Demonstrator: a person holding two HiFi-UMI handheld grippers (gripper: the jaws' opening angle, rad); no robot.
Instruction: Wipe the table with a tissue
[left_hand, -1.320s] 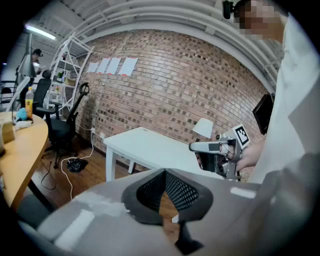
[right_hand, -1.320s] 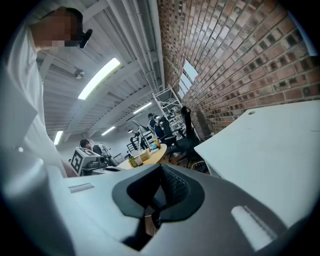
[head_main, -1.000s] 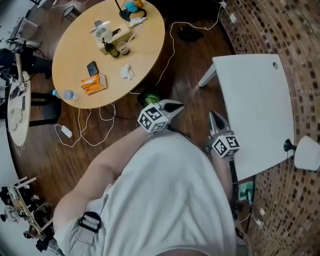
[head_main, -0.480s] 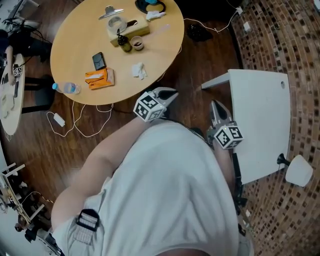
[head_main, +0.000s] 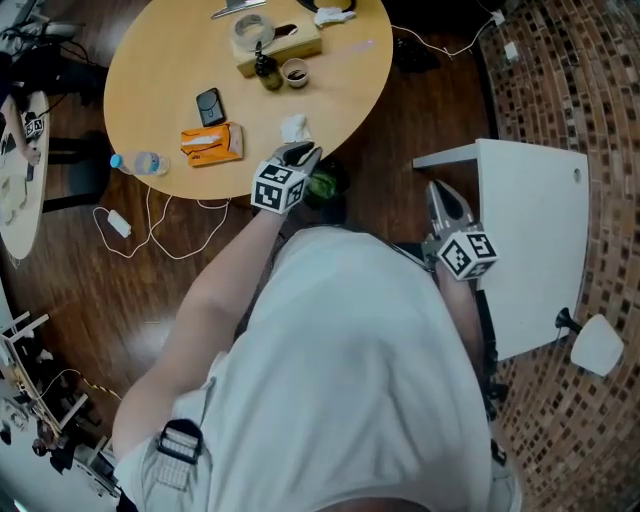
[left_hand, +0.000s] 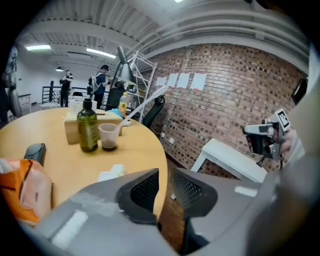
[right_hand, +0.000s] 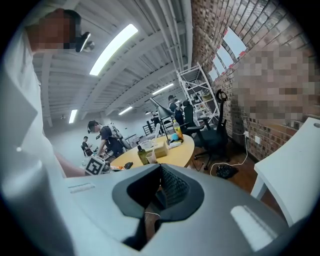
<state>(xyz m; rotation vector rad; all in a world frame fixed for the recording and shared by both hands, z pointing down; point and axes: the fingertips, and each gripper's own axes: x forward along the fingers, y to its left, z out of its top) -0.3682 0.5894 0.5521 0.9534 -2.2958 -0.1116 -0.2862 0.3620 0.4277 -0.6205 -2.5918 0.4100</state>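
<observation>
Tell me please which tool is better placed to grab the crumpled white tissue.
Left. The left tool hovers by the crumpled white tissue on the round wooden table, its empty jaws just opening; the shut right tool is off by the white table.

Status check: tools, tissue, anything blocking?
Left tool jaws just opening, empty; right tool shut, empty. Tissue untouched on round table, just ahead of left tool. Nothing between them.
</observation>
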